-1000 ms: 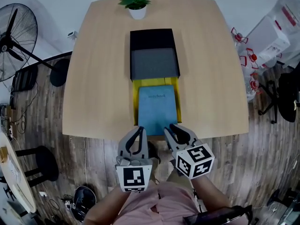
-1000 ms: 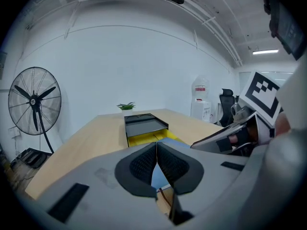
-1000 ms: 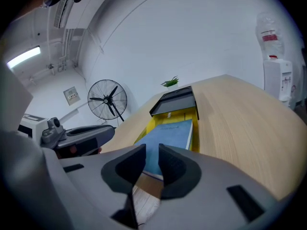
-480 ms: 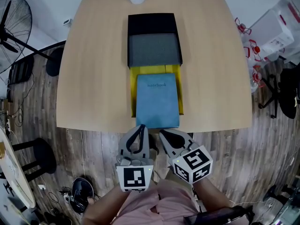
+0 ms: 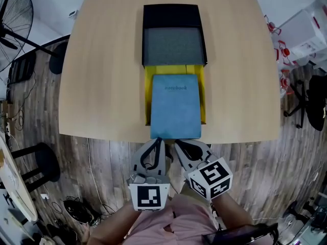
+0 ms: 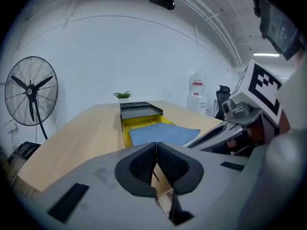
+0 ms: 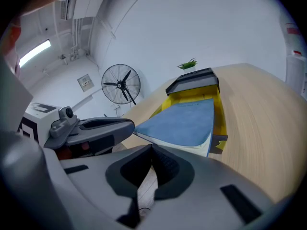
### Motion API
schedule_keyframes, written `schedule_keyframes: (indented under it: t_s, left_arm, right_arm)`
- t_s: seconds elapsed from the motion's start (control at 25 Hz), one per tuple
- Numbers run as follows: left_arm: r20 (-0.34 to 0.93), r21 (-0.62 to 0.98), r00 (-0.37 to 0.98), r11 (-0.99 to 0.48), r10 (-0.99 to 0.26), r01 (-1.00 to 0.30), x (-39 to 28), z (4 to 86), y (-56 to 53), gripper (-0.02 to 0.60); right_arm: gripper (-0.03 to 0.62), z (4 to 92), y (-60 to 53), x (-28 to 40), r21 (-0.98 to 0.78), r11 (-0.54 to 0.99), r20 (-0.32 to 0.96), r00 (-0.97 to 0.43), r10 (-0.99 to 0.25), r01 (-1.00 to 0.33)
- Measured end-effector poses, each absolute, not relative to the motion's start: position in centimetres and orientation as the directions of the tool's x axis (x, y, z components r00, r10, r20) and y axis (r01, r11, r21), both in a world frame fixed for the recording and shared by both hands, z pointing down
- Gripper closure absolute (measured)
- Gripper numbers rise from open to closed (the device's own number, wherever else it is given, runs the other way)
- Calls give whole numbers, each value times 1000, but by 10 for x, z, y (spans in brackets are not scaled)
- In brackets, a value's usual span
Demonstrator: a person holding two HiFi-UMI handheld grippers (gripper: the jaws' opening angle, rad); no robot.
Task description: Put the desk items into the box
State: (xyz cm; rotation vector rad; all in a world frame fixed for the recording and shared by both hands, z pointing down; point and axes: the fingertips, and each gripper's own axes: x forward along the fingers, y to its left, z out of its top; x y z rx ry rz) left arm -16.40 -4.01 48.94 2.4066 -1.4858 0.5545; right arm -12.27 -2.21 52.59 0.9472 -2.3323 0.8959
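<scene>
A blue notebook (image 5: 175,111) lies on a yellow folder (image 5: 203,98) at the table's near edge, its near end jutting slightly past the edge. Right behind them stands an open black box (image 5: 173,34) with a grey inside. My left gripper (image 5: 155,146) and right gripper (image 5: 180,146) hover side by side just off the table edge, in front of the notebook. Both are shut with nothing between the pads. The left gripper view shows the notebook (image 6: 163,134) ahead of the left gripper (image 6: 156,146). In the right gripper view the notebook (image 7: 184,121) lies just beyond the right gripper (image 7: 152,150).
The wooden table (image 5: 102,75) has bare room on both sides of the box. A small potted plant (image 6: 123,95) sits at its far end. A standing fan (image 5: 15,14) is on the floor to the left, office chairs (image 5: 306,101) to the right.
Both grippers have drawn back from over the notebook's near end to just off the table edge. The head view has shifted, so the table sits lower in the picture.
</scene>
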Motion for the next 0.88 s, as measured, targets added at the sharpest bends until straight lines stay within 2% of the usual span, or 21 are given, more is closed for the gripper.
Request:
schedule_keyframes:
  t_s: [0.88]
  left_arm:
    - [487, 10, 433, -491, -759, -871, -154, 511, -74, 569]
  right_arm:
    - [592, 534, -63, -121, -396, 519, 619, -638, -458, -757]
